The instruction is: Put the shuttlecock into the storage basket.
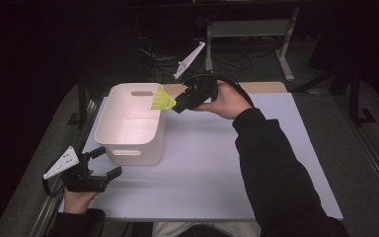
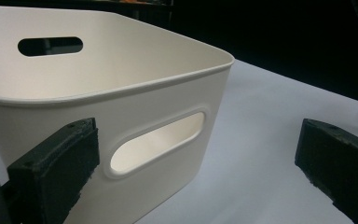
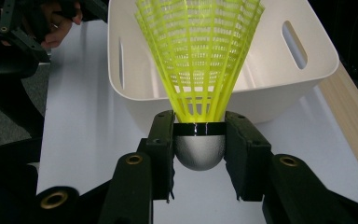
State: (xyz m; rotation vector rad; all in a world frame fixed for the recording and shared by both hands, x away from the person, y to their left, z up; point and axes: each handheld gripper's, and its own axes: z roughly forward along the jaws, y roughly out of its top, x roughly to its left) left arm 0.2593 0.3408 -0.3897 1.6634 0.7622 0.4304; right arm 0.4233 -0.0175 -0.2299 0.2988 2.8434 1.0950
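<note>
A yellow plastic shuttlecock [image 3: 199, 60] with a silver-grey cork is clamped by its cork in my right gripper [image 3: 199, 149]. In the high view that shuttlecock [image 1: 162, 100] hangs over the right rim of the white bin [image 1: 109, 133], skirt pointing into it, with the right gripper [image 1: 181, 104] just right of the rim. My left gripper [image 1: 107, 162] rests near the table's front left, open, its jaws facing the bin's near wall. In the left gripper view the bin [image 2: 121, 88] and its handle slot fill the space between the wide-apart jaws [no point].
A white mat [image 1: 227, 163] covers the table. A wooden strip [image 1: 256, 87] runs along its far edge. Behind the table stand a metal frame [image 1: 249, 29] and loose cables on the floor. The person's right sleeve [image 1: 276, 173] crosses the mat's right half.
</note>
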